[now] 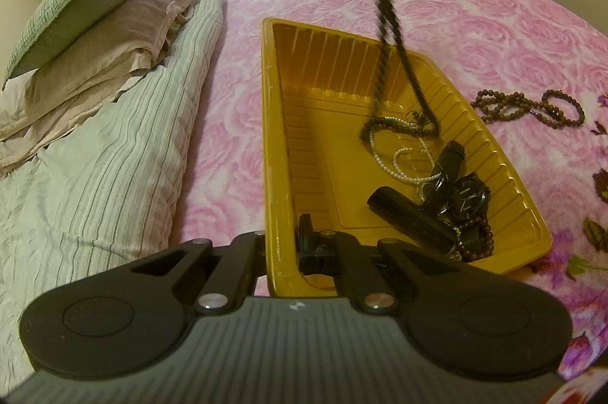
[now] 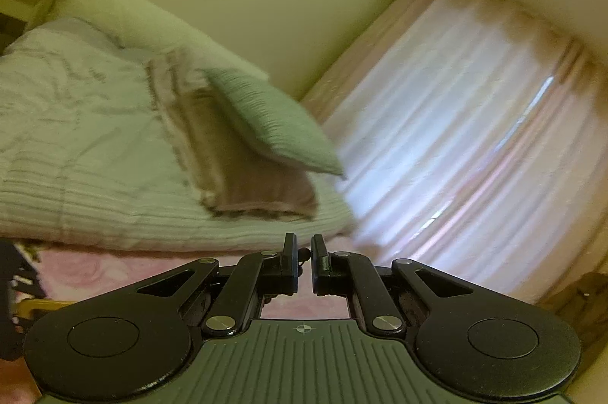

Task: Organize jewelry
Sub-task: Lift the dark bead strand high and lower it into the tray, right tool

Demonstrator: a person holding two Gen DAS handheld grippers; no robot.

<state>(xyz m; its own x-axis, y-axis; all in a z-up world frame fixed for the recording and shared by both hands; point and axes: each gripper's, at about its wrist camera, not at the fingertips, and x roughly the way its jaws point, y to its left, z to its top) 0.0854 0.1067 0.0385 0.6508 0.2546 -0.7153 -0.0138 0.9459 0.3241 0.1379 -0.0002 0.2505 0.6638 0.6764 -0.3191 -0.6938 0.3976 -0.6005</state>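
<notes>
A gold plastic tray [image 1: 277,153] lies on the pink bed cover. In it are a pearl strand [image 1: 402,157], black watches [image 1: 465,198] and a dark bead bracelet [image 1: 478,244]. My left gripper [image 1: 285,252] is shut on the tray's near-left wall. A long black bead necklace [image 1: 383,5] hangs from above, its lower end coiling onto the tray floor. My right gripper [image 2: 304,252] is high above, nearly shut on the black necklace, of which a few beads [image 2: 304,254] show between the fingers. A brown bead necklace [image 1: 532,107] lies on the bed right of the tray.
Pillows [image 1: 87,24] and a striped folded duvet [image 1: 95,176] lie left of the tray. Curtains [image 2: 456,157] hang behind the bed. The tray corner [image 2: 34,305] shows at the lower left of the right wrist view.
</notes>
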